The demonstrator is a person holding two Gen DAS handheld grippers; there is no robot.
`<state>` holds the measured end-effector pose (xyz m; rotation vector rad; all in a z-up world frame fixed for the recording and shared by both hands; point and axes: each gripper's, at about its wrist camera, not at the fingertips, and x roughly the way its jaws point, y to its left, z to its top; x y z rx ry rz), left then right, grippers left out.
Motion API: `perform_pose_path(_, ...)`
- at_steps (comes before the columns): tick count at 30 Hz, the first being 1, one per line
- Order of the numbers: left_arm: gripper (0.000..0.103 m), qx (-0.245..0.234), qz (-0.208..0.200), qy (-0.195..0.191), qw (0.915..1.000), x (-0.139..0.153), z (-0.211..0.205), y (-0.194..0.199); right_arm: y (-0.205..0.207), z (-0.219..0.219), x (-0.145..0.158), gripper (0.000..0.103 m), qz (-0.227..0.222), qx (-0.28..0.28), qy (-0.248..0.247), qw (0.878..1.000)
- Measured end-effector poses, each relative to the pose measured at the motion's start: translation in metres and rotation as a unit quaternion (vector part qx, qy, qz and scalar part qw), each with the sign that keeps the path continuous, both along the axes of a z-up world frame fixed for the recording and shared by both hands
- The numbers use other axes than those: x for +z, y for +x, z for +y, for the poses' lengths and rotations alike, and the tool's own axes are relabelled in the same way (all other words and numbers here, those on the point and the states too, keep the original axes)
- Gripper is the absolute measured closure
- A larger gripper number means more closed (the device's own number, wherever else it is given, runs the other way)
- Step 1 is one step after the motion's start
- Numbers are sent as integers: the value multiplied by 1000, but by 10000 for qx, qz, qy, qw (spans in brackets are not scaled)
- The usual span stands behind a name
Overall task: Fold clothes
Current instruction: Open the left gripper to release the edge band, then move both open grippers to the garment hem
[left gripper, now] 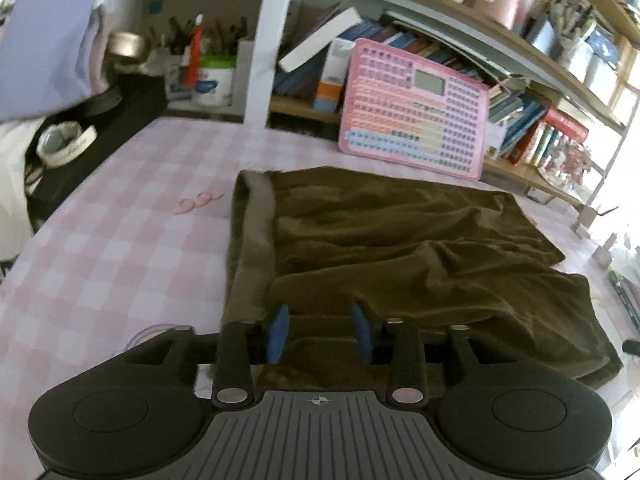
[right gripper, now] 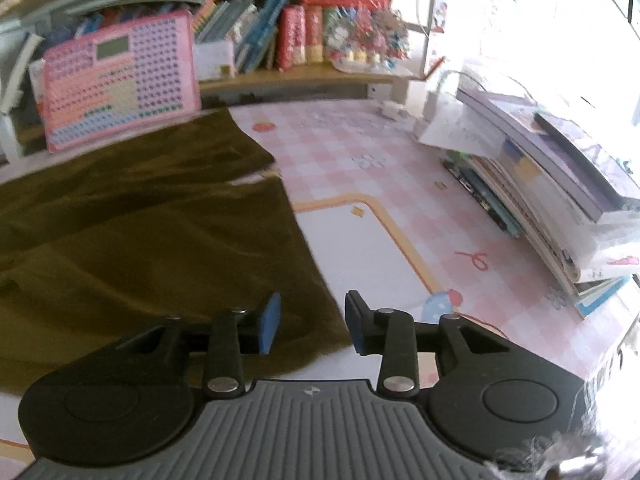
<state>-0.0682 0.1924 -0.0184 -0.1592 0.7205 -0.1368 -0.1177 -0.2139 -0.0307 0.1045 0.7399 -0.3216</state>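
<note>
Garment (left gripper: 400, 248) flat under left gripper (left gripper: 322, 330) and right gripper (right gripper: 312, 322), both parted, holding nothing

Both my wrist cams sat low over the tabletop (left gripper: 120, 248), angled down and forward toward the bookshelf (right gripper: 304, 76). Left one looked across the olive garment (left gripper: 400, 240), right one along its right edge. Shared: garment, pink keyboard toy (right gripper: 120, 80).

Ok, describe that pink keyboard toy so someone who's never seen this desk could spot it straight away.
Start at the pink checked desk mat and go to the back, past the olive-brown garment. Leaning against the low bookshelf is the pink toy tablet. Unlike the books around it, it is covered in rows of small buttons and has a little grey screen.
</note>
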Motion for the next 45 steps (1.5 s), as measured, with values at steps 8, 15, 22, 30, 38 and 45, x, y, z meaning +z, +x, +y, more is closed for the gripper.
perform_pose_path(8, 51, -152, -22, 86, 9998, 0, -9, -5, 2, 26, 19, 62, -218, 387, 86, 9990)
perform_pose_path(15, 51, -217, 95, 112, 9997, -6, -14, -12, -2, 41, 22, 60, -152, 537, 148, 9983)
perform_pose_path(22, 42, -379, 209, 350, 9984, -12, -29, -22, -5, 58, 16, 53, -7, 782, 200, 9967)
perform_pose_path(30, 40, -553, 337, 452, 9969, -17, -39, -28, -8, 62, 11, 50, 129, 812, 282, 9962)
perform_pose_path(38, 32, -719, 407, 668, 9943, -21, -51, -29, -11, 70, 8, 40, 206, 934, 318, 9949)
perform_pose_path(45, 26, -879, 453, 817, 9917, -23, -60, -29, -12, 73, 7, 34, 258, 953, 353, 9945)
